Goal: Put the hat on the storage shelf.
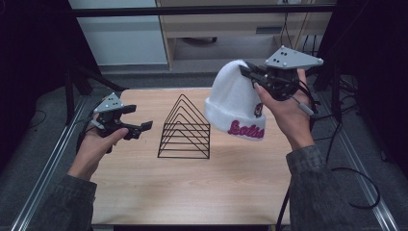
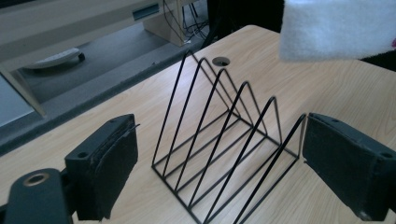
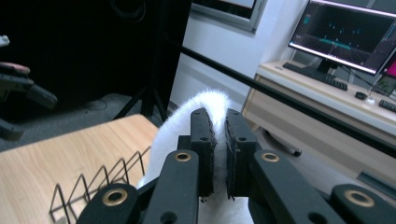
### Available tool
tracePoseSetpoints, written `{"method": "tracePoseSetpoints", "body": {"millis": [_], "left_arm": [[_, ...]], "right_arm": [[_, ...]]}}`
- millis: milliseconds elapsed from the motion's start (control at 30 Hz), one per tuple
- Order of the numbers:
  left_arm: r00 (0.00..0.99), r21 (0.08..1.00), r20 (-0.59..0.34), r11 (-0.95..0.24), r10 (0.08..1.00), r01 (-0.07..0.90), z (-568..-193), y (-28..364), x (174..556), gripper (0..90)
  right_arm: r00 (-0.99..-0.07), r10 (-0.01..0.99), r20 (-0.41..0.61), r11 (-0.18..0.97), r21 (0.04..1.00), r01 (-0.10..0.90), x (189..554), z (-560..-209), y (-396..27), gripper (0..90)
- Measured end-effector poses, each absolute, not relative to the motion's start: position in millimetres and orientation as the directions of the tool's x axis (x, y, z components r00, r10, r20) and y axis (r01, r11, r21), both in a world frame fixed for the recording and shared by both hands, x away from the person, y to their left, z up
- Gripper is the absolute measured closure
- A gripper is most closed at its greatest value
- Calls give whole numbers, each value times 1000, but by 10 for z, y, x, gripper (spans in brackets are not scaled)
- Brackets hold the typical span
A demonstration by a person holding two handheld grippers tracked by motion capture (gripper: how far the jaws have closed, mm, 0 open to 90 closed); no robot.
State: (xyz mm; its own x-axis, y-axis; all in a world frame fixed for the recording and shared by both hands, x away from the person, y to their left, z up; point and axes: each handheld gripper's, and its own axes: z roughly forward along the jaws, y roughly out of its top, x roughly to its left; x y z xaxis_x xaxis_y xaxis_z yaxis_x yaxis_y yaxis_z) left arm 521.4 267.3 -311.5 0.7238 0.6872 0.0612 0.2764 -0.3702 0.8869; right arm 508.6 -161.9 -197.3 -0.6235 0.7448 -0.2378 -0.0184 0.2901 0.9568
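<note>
Beanie (image 1: pixel 235 98) hangs in the air to the right of the wire rack (image 1: pixel 185 129) and above its level, pinched near the crown by the right gripper (image 1: pixel 251 73), whose jaws are clenched on the white knit. The hat's long axis runs down from that pinch, so the lettered cuff hangs lowest, just beside the rack's right end and clear of the table (image 1: pixel 192 187). The left gripper (image 1: pixel 139 120) waits on the rack's far side from the hat, jaws released and nothing between them; in its own view the rack (image 2: pixel 224 144) stands between the pads with the beanie (image 2: pixel 336 28) beyond. The likely landing spot is the rack's row of peaks, leftward and down from the cuff, and the right hand is much the nearer.
</note>
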Motion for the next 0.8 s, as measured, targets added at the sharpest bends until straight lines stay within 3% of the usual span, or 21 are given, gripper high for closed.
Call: {"method": "tracePoseSetpoints", "body": {"millis": [800], "left_arm": [[748, 894, 31, -353, 663, 277, -2999, 2402, 5368, 194]], "right_arm": [[-660, 723, -201, 202, 976, -76, 5248, -1706, -1297, 842]]}}
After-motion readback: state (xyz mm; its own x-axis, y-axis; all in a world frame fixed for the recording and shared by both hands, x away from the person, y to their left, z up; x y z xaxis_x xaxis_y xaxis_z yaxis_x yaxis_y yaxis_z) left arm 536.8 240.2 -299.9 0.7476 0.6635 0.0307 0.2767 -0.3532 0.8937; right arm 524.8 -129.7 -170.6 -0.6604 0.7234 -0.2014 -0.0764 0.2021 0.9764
